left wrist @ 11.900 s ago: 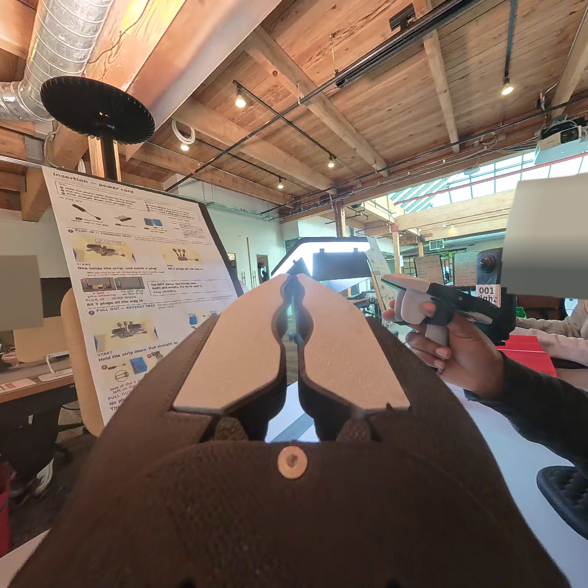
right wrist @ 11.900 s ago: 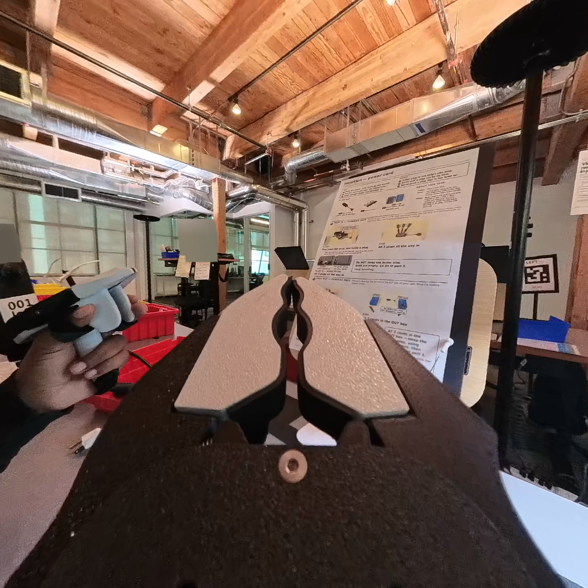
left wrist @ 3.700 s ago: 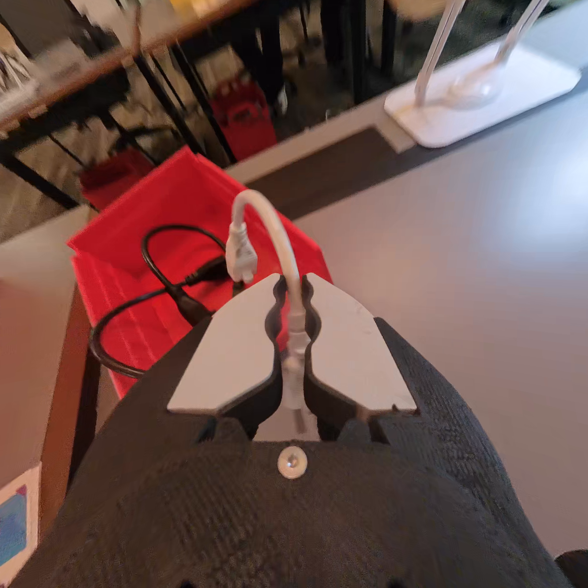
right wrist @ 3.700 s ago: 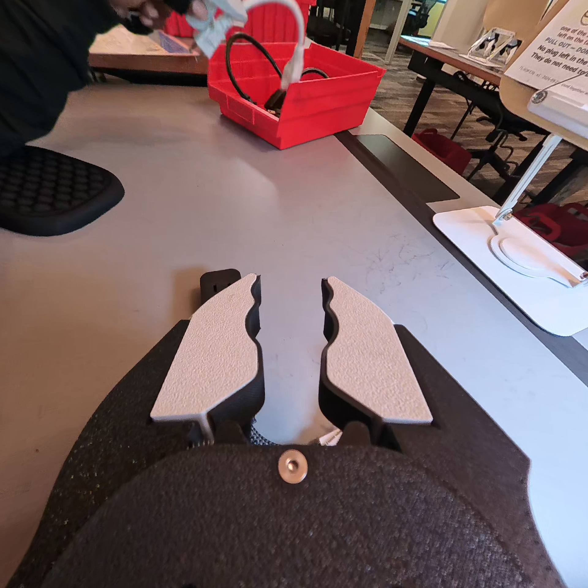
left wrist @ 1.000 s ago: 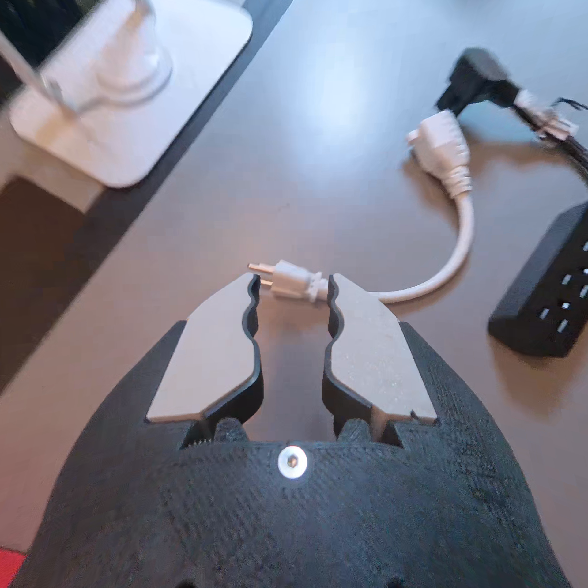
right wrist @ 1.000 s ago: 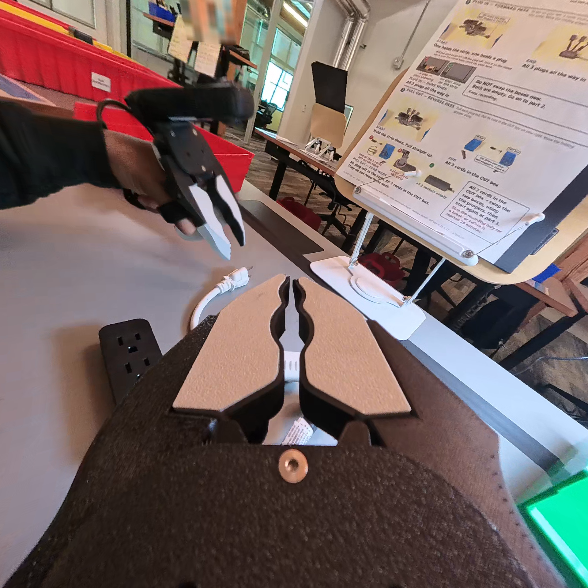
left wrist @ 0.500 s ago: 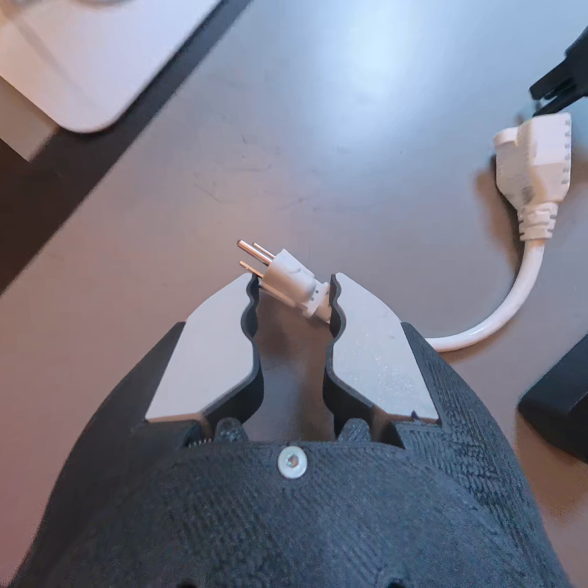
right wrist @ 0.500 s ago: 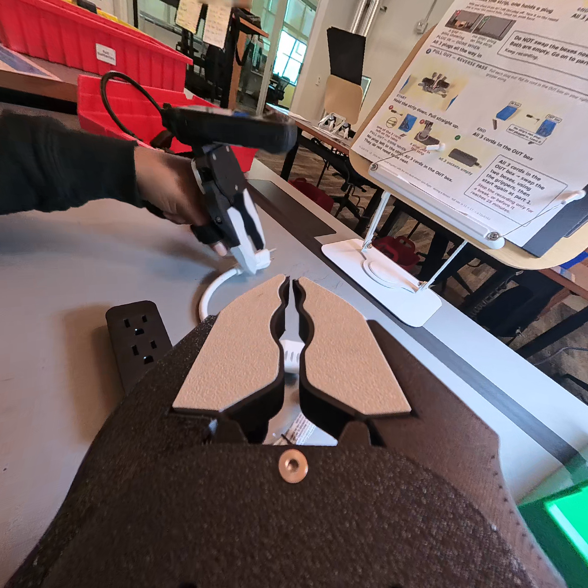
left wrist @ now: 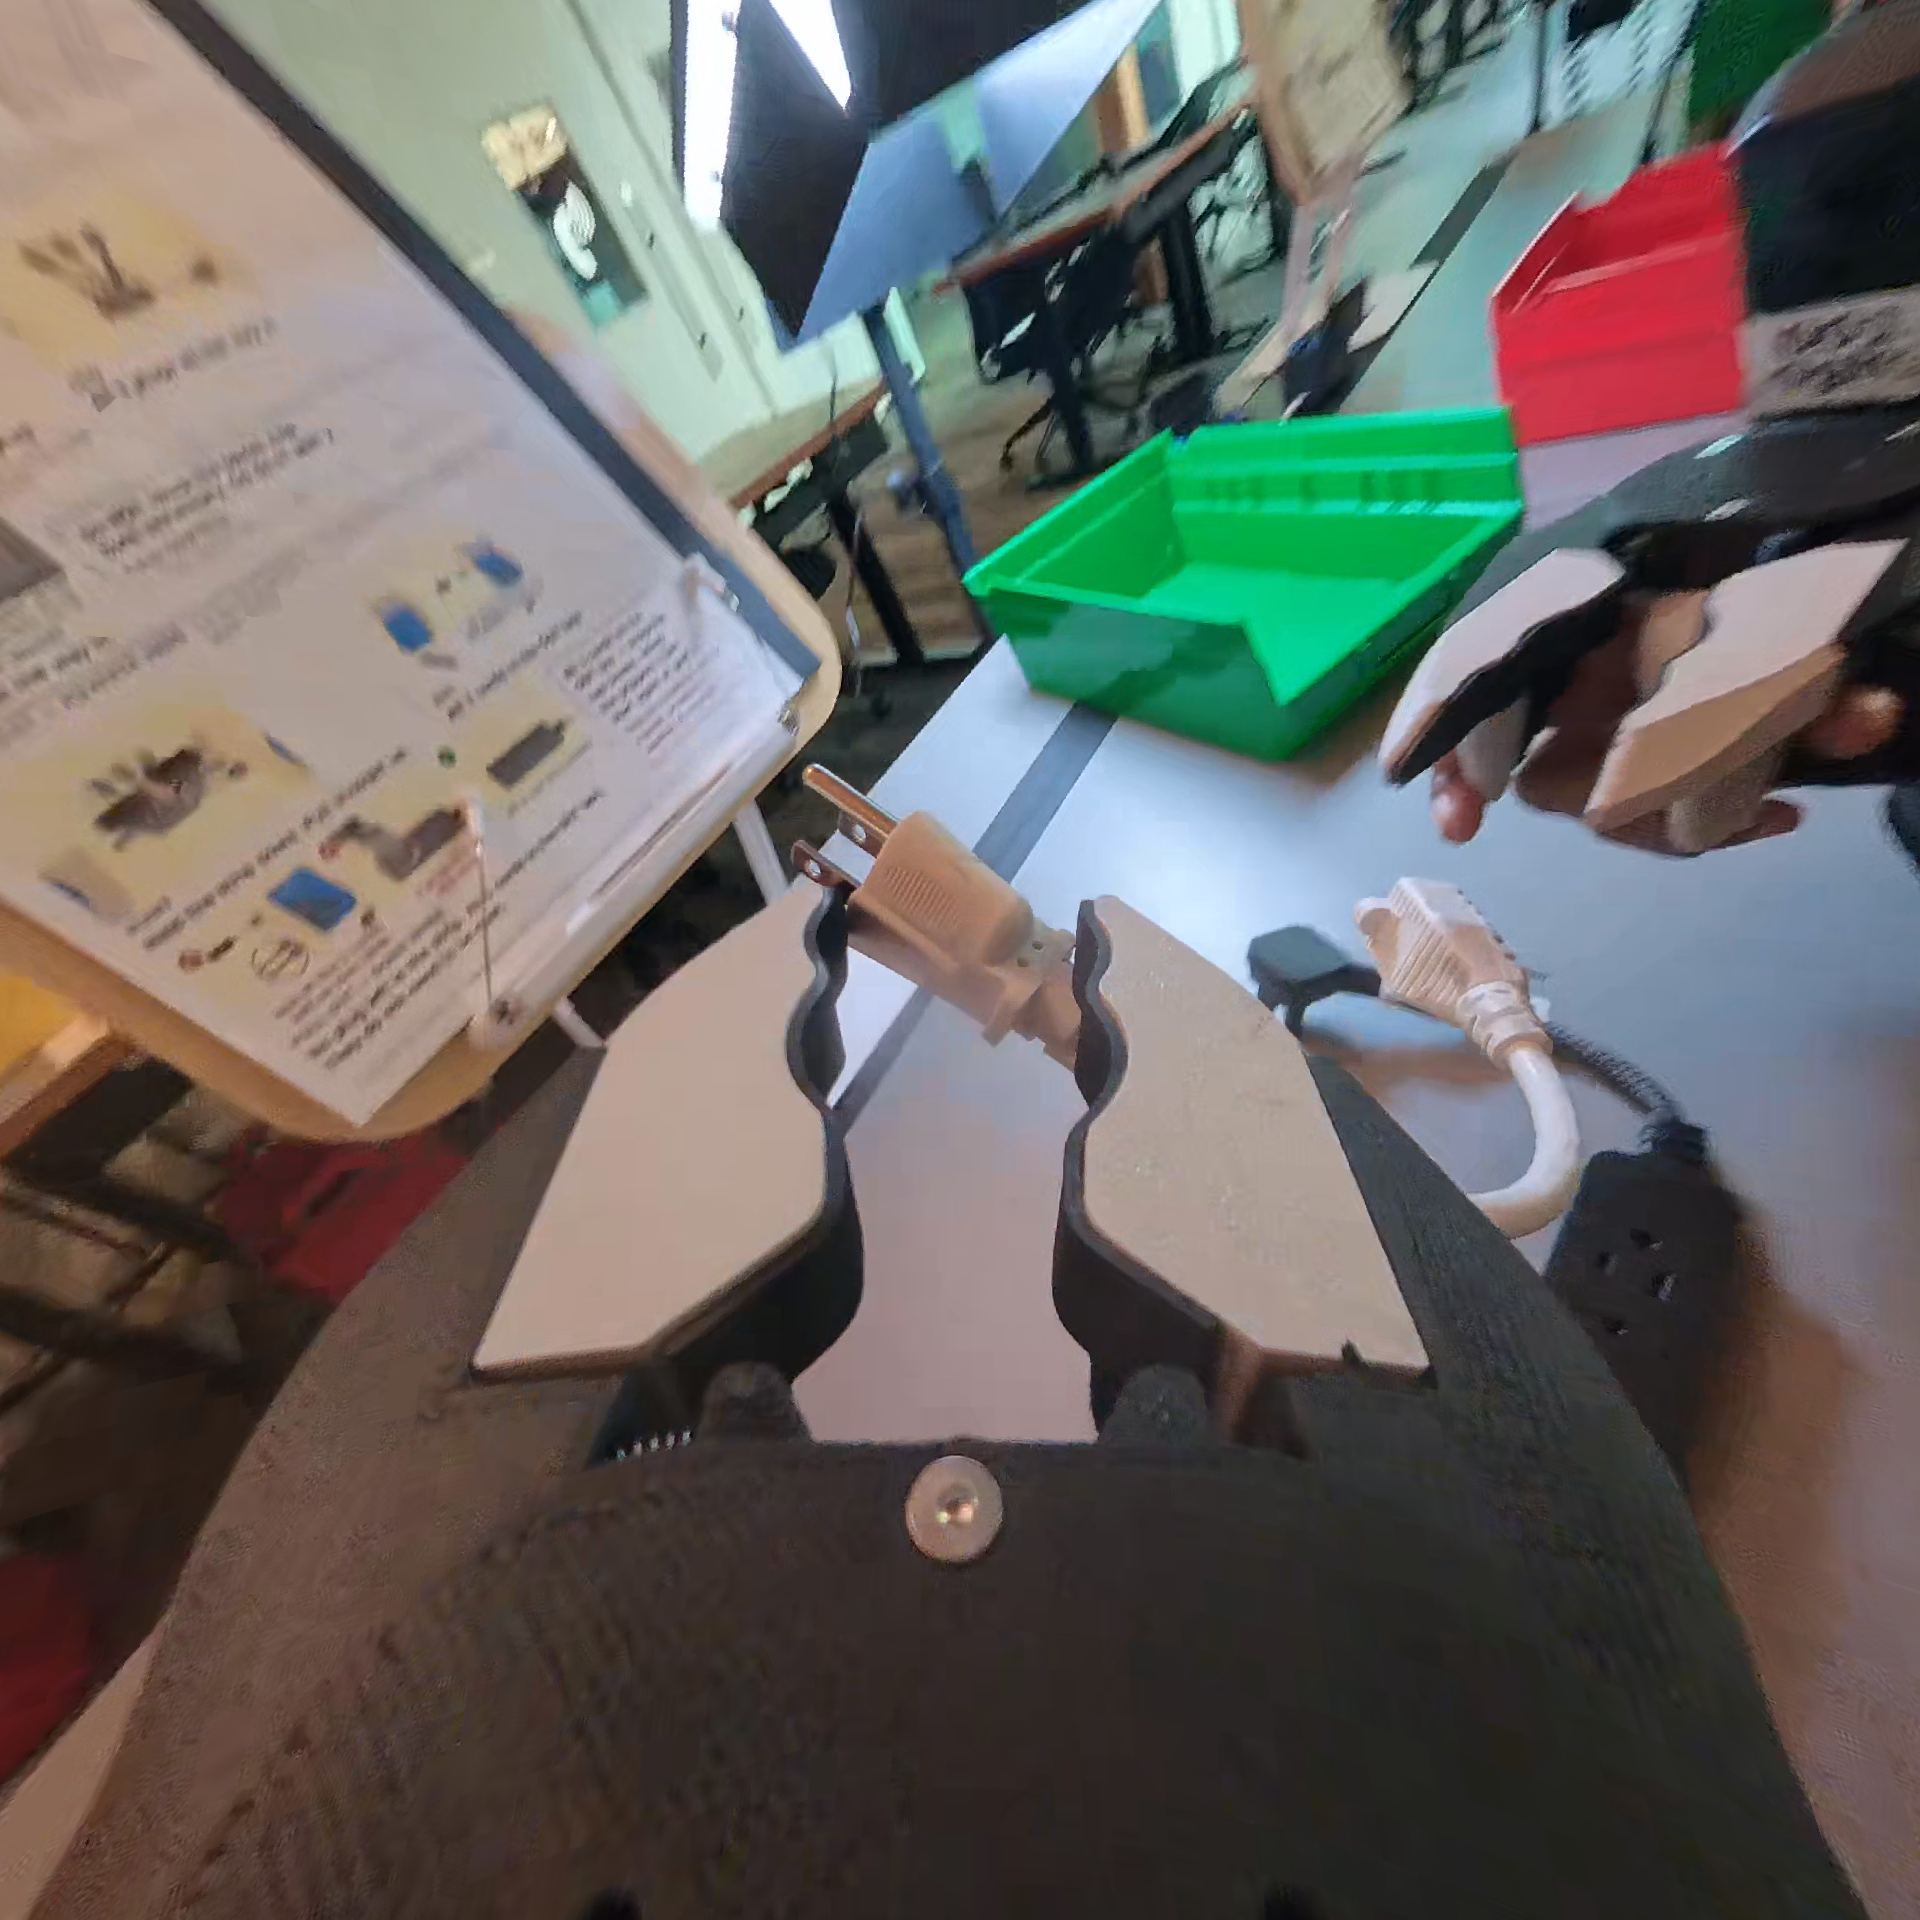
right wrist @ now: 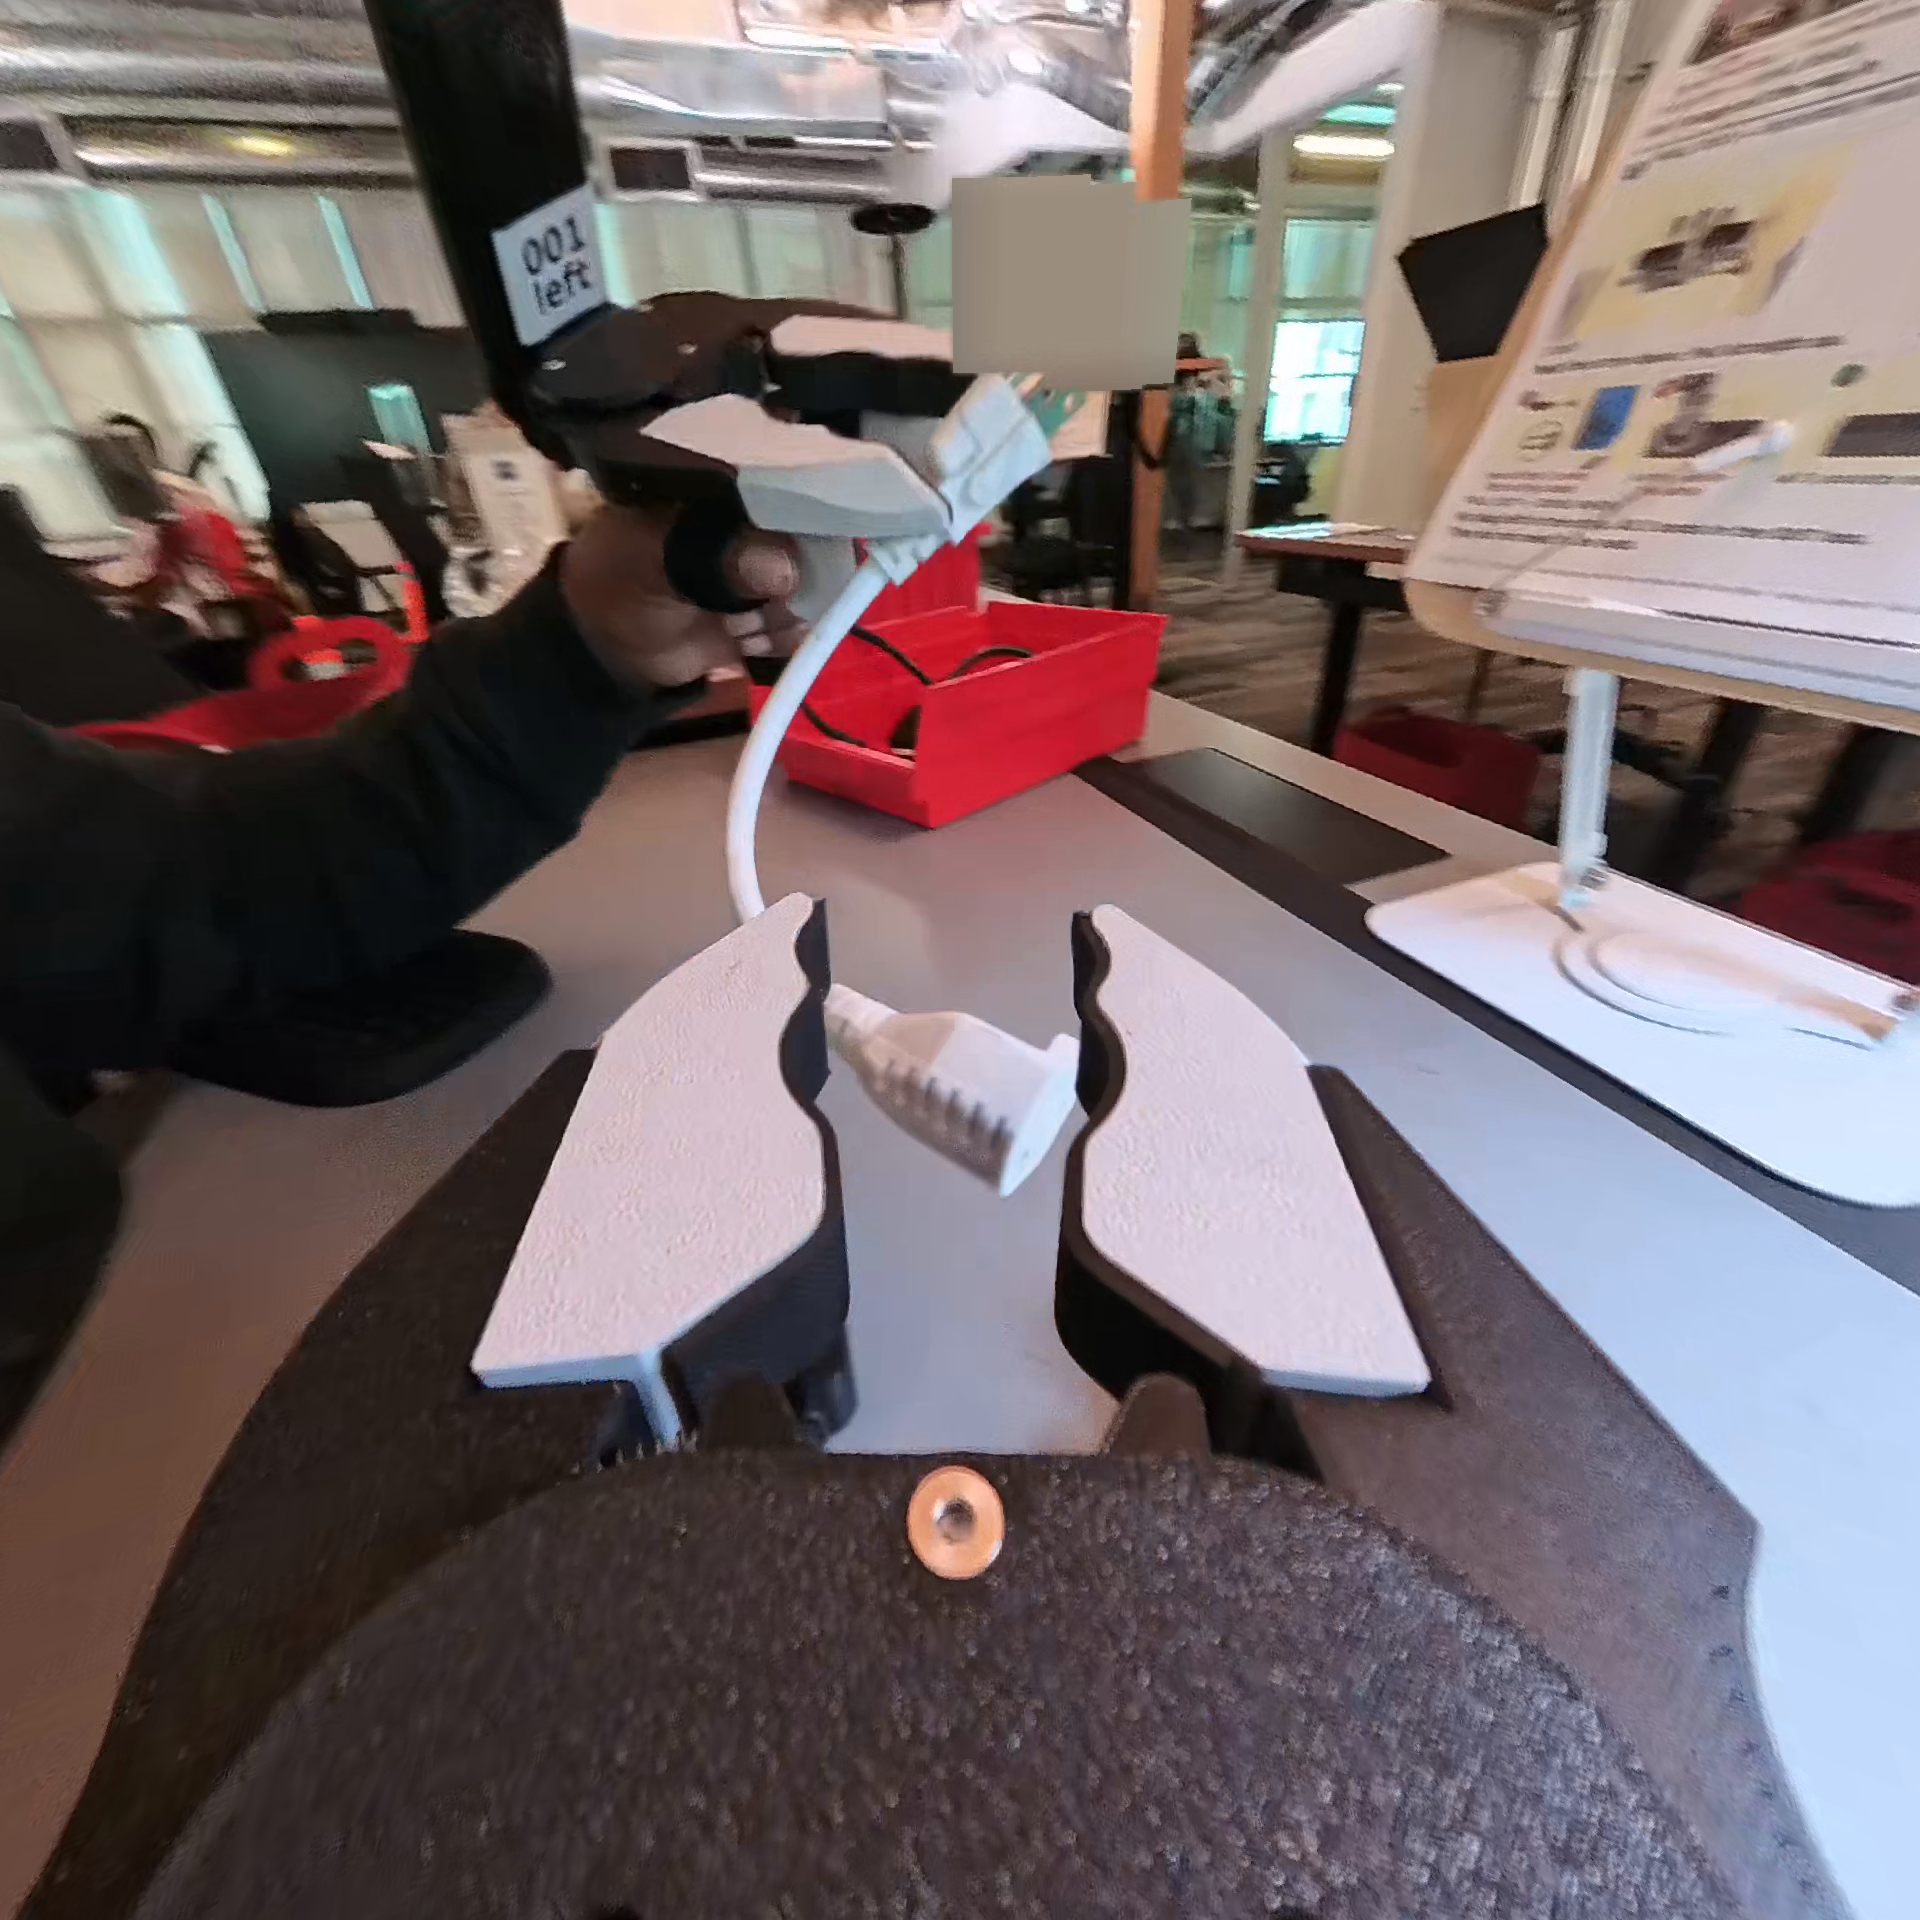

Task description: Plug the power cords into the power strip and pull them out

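My left gripper [left wrist: 945, 925] is shut on the white plug [left wrist: 935, 909] of a short white cord and holds it in the air, prongs pointing up and left. The right wrist view shows the left gripper [right wrist: 935, 426] raised, with the cord [right wrist: 758, 769] hanging down to the table. The cord's white socket end [right wrist: 956, 1091] lies on the grey table [right wrist: 1195, 914], between my right gripper's fingers in that view. My right gripper [right wrist: 951, 935] is open and holds nothing. In the left wrist view it [left wrist: 1507, 790] hovers above the table. The black power strip [left wrist: 1642, 1247] lies at the right.
A green bin [left wrist: 1247, 623] stands at the table's far edge, a red bin [right wrist: 977, 707] with black cords farther left. An instruction board [right wrist: 1714, 416] on a white stand base [right wrist: 1662, 997] is at the right. A black pad [right wrist: 364, 1018] lies under the left arm. The tips of one gripper are about 15 cm away from the tips of the other.
My left gripper has closed on the white plug and lifted it off the table, tilting upward. My right gripper has opened and let go of the cord's socket end.
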A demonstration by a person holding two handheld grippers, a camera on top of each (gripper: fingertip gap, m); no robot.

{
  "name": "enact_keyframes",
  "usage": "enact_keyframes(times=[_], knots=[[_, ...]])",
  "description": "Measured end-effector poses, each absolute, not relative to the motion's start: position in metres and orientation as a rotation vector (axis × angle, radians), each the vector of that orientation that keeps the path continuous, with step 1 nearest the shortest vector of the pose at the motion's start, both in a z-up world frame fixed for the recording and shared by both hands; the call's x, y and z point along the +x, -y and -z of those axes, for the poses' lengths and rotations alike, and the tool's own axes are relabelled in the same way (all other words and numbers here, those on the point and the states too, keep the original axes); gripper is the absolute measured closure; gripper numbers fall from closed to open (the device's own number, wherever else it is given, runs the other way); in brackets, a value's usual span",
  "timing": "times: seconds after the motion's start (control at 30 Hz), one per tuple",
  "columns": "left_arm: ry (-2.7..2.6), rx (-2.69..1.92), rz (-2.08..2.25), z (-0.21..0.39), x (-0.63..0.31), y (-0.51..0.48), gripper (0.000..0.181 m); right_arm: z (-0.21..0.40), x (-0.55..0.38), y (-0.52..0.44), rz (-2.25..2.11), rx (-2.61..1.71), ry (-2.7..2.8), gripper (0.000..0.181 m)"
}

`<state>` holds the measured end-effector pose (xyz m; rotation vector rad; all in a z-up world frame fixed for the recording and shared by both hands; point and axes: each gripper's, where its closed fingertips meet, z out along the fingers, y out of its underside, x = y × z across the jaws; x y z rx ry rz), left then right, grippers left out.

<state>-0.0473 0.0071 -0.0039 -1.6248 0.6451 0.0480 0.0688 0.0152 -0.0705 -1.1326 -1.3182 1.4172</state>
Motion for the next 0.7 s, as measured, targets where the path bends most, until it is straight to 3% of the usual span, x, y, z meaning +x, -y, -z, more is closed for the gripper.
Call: enact_keyframes(times=[0.27, 0.47, 0.63, 0.7], knots=[[-0.89, -1.319, 0.379, -0.027, 0.028, 0.042, 0.139, 0.008, 0.072, 0.049, -1.733, -0.847, 1.698, 0.136], [-0.913, -1.128, 0.653, -0.037, 0.055, 0.068, 0.148, 0.011, 0.043, 0.107, -2.188, -0.695, 1.753, 0.136], [-0.876, -1.161, 0.661, -0.025, 0.049, 0.06, 0.148, 0.015, 0.027, 0.128, -2.3, -0.71, 1.628, 0.169], [-0.867, -1.173, 0.656, -0.022, 0.046, 0.058, 0.148, 0.019, 0.021, 0.125, -2.237, -0.752, 1.601, 0.172]])
